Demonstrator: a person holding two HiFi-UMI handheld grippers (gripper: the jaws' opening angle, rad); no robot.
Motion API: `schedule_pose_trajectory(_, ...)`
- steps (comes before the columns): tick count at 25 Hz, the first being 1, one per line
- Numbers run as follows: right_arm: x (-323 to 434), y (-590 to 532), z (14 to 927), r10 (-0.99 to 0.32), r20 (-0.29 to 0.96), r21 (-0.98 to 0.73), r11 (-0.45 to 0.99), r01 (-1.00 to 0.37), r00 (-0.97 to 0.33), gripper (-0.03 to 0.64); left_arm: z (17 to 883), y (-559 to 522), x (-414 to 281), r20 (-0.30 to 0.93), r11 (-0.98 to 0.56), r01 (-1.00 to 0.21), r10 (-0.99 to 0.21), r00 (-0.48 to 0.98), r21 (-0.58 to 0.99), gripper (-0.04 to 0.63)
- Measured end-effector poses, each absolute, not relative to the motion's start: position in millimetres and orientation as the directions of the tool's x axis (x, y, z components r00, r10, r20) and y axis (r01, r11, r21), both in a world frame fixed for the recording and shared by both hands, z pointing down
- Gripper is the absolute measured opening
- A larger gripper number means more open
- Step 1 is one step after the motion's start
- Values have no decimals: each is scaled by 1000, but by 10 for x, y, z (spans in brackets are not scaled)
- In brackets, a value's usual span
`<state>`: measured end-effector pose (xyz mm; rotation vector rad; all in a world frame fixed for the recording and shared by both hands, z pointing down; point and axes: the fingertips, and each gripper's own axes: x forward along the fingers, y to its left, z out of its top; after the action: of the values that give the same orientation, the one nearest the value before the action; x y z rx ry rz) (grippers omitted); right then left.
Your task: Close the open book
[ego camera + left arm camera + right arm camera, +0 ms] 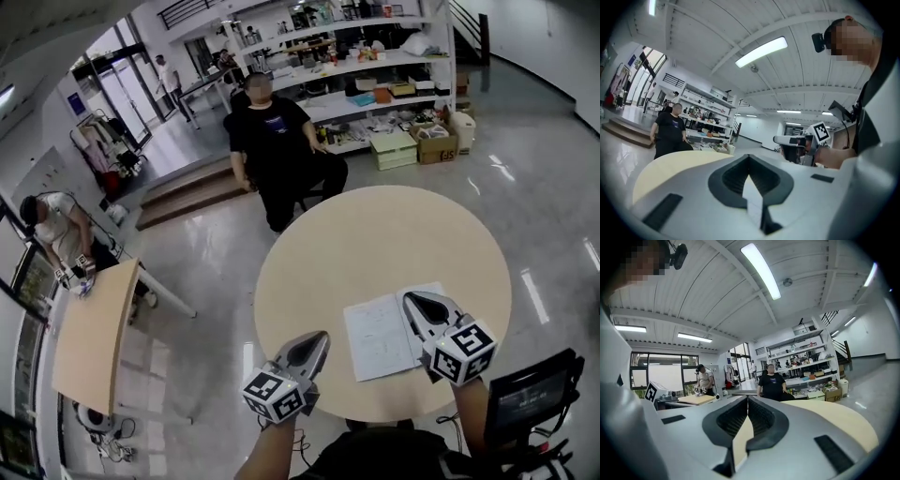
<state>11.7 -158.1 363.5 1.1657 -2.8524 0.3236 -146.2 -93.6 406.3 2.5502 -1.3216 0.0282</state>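
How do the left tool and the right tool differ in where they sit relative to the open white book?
In the head view the right tool is over the right-hand page of the open white book; the left tool is over bare round beige table, left of the book. The right tool reaches farther across the table than the left tool. Both are grey, with jaws shut on nothing.

The left tool (749, 157) is pointing out over the pale round counter (665, 171), its jaws meeting at the tips with nothing between them. A person in black (669, 133) is facing the counter from beside the shelves (701, 117). At right, a hand (834, 157) is holding the right tool (778, 139).
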Motion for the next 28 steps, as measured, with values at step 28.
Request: schedule_pose_trajectory(28, -992, -1520, 5643, -504, 646, -174, 634, -753, -574, 181, 5551, -1110, -1800, 418, -511, -763, -640, 645, 396, -2)
